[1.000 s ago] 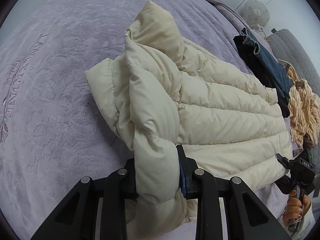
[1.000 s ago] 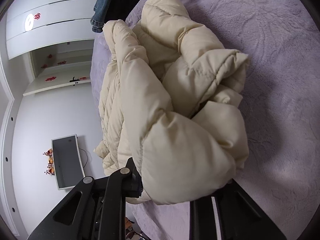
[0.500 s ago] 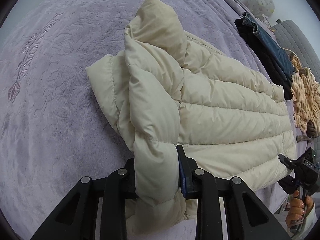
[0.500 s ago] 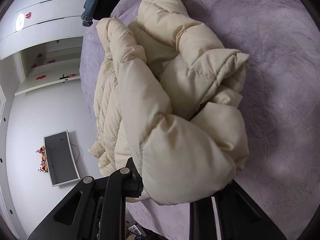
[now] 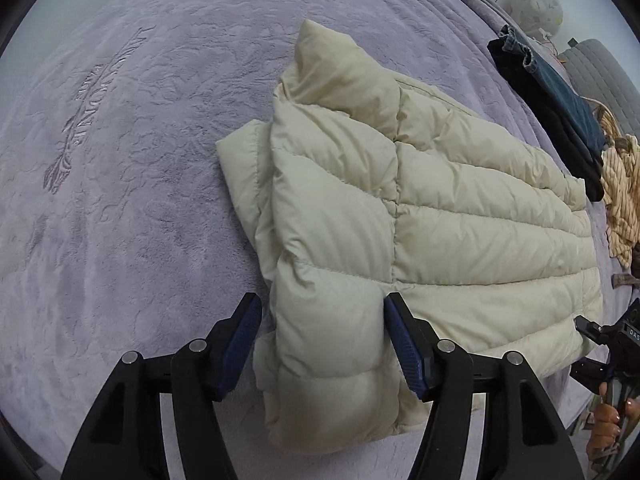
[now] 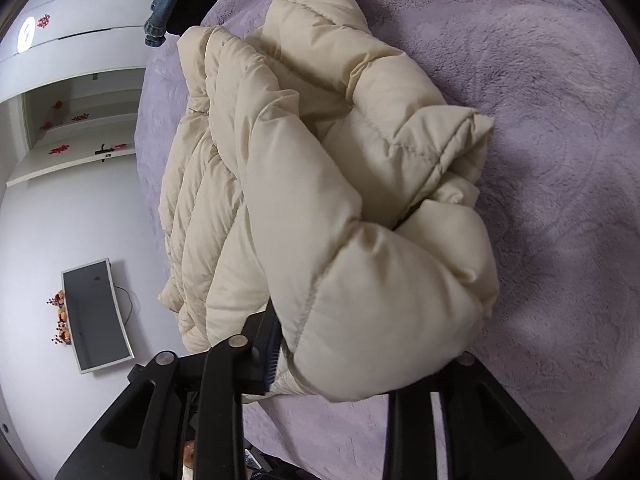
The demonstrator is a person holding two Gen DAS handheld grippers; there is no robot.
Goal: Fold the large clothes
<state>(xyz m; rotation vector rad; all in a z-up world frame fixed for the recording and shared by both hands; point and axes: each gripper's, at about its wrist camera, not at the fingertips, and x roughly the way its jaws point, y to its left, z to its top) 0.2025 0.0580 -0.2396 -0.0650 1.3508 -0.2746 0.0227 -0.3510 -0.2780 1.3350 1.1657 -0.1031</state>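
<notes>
A cream puffer jacket (image 5: 440,216) lies on the lilac bedspread (image 5: 140,160), with one sleeve (image 5: 332,280) folded over its body. My left gripper (image 5: 322,342) is open, its blue pads on either side of the sleeve end. In the right wrist view the jacket (image 6: 320,200) fills the centre in a bunched fold. My right gripper (image 6: 360,364) sits around a thick padded roll; its left finger (image 6: 264,352) shows beside the fabric and the right finger is hidden under it. The right gripper also shows in the left wrist view (image 5: 612,344).
Dark jeans and black clothing (image 5: 556,92) and a striped yellow garment (image 5: 620,200) lie at the bed's far right. A grey sofa (image 5: 600,72) stands beyond. In the right wrist view a wall television (image 6: 96,316) and white cabinets (image 6: 76,60) stand past the bed's edge (image 6: 152,120).
My left gripper has opened and let go of the sleeve, which now lies flat on the jacket. The right gripper's hold on the bunched roll looks looser.
</notes>
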